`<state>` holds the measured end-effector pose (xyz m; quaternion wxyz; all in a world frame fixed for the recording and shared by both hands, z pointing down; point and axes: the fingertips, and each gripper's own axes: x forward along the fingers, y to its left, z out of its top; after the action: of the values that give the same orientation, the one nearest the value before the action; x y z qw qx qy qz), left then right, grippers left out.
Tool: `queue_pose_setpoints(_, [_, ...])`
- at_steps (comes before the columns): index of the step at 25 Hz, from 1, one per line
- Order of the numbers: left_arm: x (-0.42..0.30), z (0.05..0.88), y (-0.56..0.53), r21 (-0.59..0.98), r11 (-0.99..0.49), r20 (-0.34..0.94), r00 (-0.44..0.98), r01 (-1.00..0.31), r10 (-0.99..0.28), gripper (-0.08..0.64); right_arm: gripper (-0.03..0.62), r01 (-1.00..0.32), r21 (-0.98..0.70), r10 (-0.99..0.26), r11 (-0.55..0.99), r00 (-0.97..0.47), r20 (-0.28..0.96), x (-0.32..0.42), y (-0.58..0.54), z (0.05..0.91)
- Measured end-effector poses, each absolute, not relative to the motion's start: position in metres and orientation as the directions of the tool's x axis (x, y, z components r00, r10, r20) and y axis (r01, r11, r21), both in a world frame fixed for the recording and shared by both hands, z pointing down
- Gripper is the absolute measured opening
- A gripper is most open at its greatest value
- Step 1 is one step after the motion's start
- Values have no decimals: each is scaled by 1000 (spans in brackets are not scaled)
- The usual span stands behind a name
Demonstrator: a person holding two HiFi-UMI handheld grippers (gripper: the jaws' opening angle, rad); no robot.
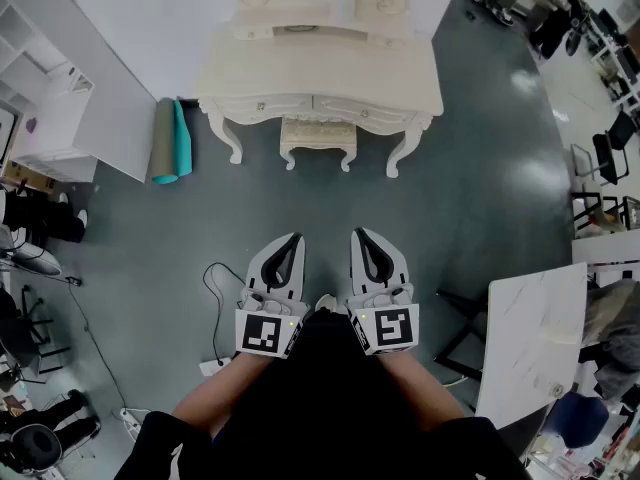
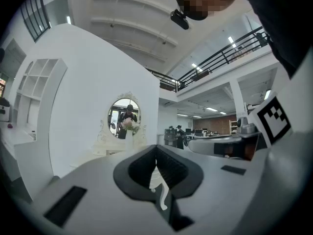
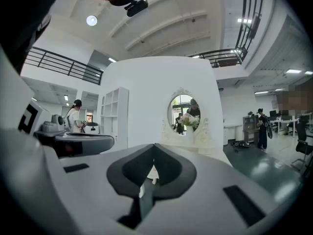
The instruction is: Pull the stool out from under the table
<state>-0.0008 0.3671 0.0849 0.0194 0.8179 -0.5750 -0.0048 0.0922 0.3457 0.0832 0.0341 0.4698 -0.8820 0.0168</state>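
A cream carved stool [image 1: 317,138] stands tucked under the front of the ornate cream dressing table [image 1: 410,63] at the top of the head view. My left gripper [image 1: 295,239] and right gripper [image 1: 360,235] are held side by side near my body, well short of the stool, both shut and empty. In the left gripper view the left gripper [image 2: 156,148] points toward the table's oval mirror [image 2: 124,117]. The right gripper [image 3: 154,147] faces the same mirror [image 3: 185,114] in the right gripper view. The gripper bodies hide the stool in both gripper views.
A rolled grey and teal mat [image 1: 170,142] lies left of the table by the white wall. White shelving [image 1: 45,118] stands at the far left. A white marble-topped table [image 1: 532,333] and black chairs [image 1: 612,158] are on the right. A cable [image 1: 218,298] runs across the floor near my feet.
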Motion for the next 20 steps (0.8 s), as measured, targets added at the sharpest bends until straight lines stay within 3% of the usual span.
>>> queue_pose_setpoints(20, [-4,103,347,40,-308,55,310,-951,-949,14,18,-858,-4,-853,514,-512,103,128,330,115])
